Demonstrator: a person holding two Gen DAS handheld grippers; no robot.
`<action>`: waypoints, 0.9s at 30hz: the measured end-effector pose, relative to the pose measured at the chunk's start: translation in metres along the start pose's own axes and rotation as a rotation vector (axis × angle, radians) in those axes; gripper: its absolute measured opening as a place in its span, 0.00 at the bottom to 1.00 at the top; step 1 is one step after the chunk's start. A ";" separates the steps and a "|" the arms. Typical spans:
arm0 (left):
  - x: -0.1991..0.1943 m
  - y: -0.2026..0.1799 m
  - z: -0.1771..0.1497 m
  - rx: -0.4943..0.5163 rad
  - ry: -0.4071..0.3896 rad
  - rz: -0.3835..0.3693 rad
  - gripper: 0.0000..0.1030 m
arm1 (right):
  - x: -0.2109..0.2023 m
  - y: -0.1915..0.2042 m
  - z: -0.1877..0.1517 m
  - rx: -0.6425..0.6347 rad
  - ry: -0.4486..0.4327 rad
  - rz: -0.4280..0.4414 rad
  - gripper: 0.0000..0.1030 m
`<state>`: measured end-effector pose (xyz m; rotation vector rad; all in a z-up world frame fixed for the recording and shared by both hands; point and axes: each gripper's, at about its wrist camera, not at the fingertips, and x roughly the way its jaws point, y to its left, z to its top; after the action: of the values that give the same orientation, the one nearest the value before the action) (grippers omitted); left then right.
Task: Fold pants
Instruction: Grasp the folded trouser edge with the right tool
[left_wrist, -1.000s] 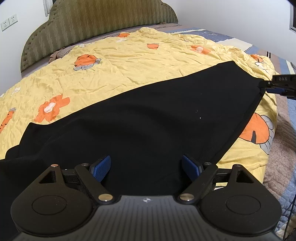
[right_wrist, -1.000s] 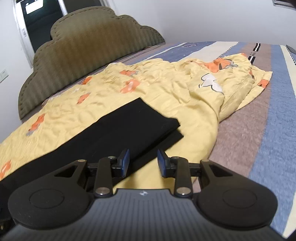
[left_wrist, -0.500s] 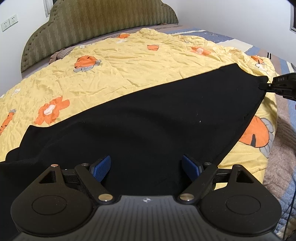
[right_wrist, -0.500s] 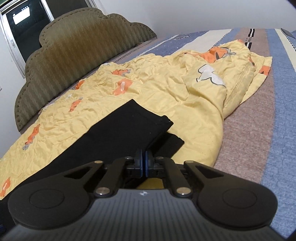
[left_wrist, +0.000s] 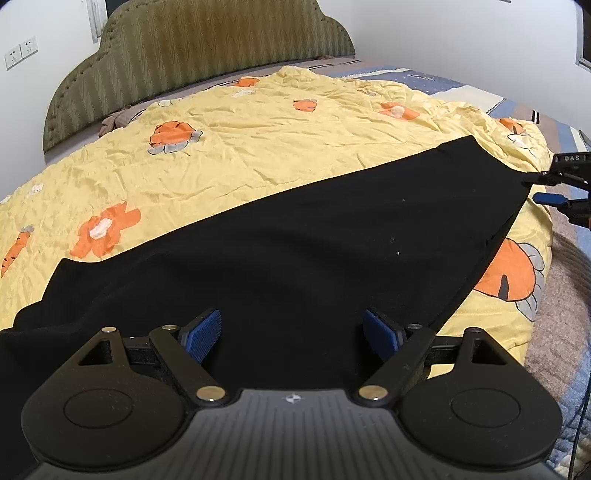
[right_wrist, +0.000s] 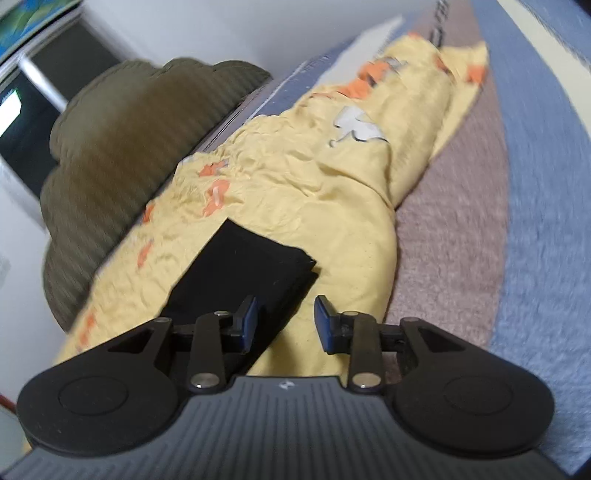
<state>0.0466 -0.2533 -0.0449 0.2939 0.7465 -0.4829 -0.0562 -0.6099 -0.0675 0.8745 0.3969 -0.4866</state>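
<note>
Black pants (left_wrist: 295, 240) lie stretched flat across the yellow flowered quilt (left_wrist: 258, 140). My left gripper (left_wrist: 291, 332) hovers open and wide over their near end, pads clear of the cloth. In the left wrist view my right gripper (left_wrist: 543, 190) sits at the far right hem corner. The blurred, tilted right wrist view shows that right gripper (right_wrist: 285, 321) with its jaws opening. The layered hem of the pants (right_wrist: 251, 266) lies under its left finger and partly in the gap. Neither pad presses on it.
The quilt (right_wrist: 314, 192) is bunched into a ridge on a striped brown and blue blanket (right_wrist: 480, 221). A padded olive headboard (left_wrist: 207, 48) stands at the back against a white wall with sockets (left_wrist: 20, 51). A thin cable (left_wrist: 576, 424) hangs at the lower right.
My right gripper shut at the hem corner, then parted its jaws again while rolling, so its view now tilts. The hem edge shifted slightly. My left gripper kept still.
</note>
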 end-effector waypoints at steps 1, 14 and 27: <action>0.000 0.000 0.000 0.001 0.000 0.001 0.82 | 0.001 -0.002 0.002 0.018 0.002 0.008 0.30; -0.003 0.002 0.001 -0.014 -0.009 0.012 0.82 | 0.030 -0.007 0.010 0.127 0.007 0.055 0.12; -0.002 0.019 0.003 -0.079 -0.009 0.045 0.82 | -0.007 0.111 -0.022 -0.628 -0.189 -0.075 0.10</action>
<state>0.0570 -0.2381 -0.0395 0.2343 0.7473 -0.4113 -0.0036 -0.5302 -0.0067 0.2052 0.3783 -0.4707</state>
